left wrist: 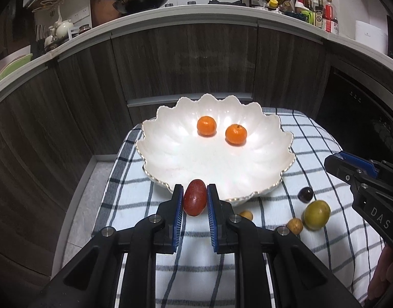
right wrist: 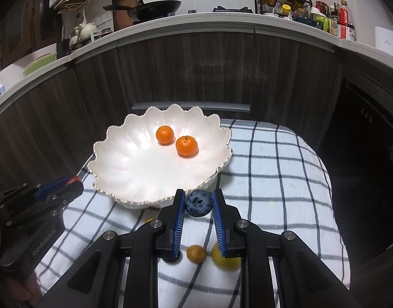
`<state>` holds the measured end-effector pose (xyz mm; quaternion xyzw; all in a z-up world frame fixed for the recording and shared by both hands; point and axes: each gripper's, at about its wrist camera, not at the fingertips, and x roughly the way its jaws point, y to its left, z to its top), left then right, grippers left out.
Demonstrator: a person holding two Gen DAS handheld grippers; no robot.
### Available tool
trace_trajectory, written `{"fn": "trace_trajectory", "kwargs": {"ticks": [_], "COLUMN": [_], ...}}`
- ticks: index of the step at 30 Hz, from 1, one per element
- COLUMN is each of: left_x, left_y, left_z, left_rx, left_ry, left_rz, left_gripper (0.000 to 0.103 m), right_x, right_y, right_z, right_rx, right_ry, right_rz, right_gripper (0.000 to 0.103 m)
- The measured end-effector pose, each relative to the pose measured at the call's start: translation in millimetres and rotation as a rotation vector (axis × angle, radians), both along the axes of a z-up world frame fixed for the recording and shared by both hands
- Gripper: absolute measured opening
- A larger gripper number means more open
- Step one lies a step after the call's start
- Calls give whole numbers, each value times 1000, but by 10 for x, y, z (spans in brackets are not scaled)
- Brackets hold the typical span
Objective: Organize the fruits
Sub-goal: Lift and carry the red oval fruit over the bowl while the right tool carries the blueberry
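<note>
My left gripper (left wrist: 195,198) is shut on a red oval fruit (left wrist: 194,197), held just above the near rim of a white scalloped bowl (left wrist: 170,159). Two small oranges (left wrist: 206,125) (left wrist: 236,134) lie inside the bowl. My right gripper (right wrist: 198,203) is shut on a dark blue berry (right wrist: 198,203) in front of the bowl (right wrist: 124,169), whose oranges (right wrist: 165,134) (right wrist: 186,146) show there too. On the checked cloth (left wrist: 312,154) lie a yellow-green fruit (left wrist: 316,214), a dark round fruit (left wrist: 305,194) and two small brown fruits (left wrist: 295,225) (left wrist: 246,215).
The bowl stands on a padded surface covered by the blue-and-white checked cloth (right wrist: 273,169). Dark wood cabinet fronts (left wrist: 183,59) rise behind it, under a white counter (left wrist: 170,7) with a wok, bottles and crockery. The floor drops away to the left. A hand (left wrist: 383,277) shows at the right edge.
</note>
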<state>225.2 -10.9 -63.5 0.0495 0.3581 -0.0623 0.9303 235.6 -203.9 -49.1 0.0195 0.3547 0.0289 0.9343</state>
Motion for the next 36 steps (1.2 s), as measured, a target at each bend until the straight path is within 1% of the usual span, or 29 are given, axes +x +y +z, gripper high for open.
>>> {"fn": "trace_trajectory", "kwargs": {"ticks": [15,23,36], "left_x": [323,516,757], "left_y": [10,22,52], "left_z": [50,50,-51], "left_rx": [-5,-4,1], "left_ry": [-13,-15,3], "left_rz": [10,14,22], "left_gripper": [20,20,20], "right_x": [339,486,774], "right_y": [-13,23,66], "right_z": [98,102,7], "right_rx": [-9,-5,-19], "right_ry": [-26,-28,0], "right_rz": [-1,0,4], "right_gripper": [23,23,23]}}
